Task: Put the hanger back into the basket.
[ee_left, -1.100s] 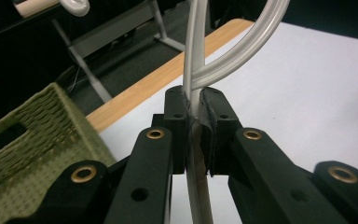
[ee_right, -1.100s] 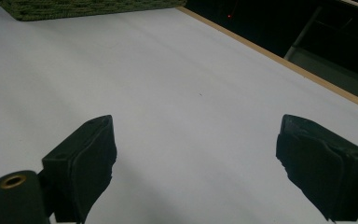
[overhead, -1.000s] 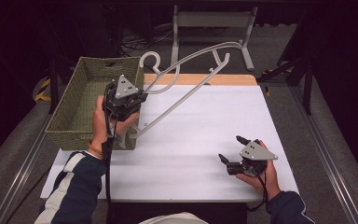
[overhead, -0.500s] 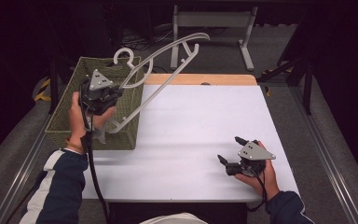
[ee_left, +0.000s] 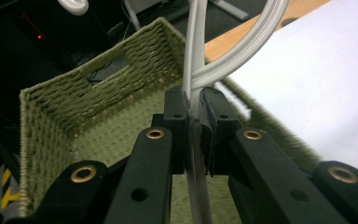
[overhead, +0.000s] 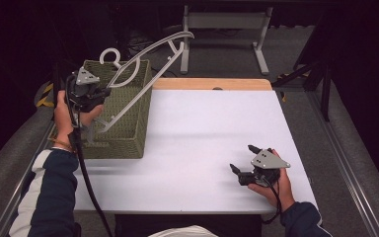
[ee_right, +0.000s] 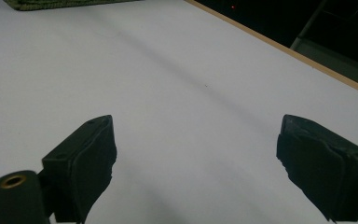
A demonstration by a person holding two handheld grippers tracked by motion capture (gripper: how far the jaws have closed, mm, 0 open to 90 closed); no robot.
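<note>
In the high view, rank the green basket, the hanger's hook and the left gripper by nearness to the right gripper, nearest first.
From the right gripper, at the near right of the table:
1. Green basket, at the left edge of the table; its near right corner comes closest.
2. Left gripper, over the basket, shut on the hanger.
3. Hanger's hook, above the basket's far end.

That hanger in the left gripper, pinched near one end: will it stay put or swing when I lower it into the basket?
The hanger looks like stiff plastic and holds its shape in the air, so it probably won't flop. The left gripper clamps a thin smooth bar far from the middle, so it may pivot. It seems light, but could snag the basket rim.
</note>
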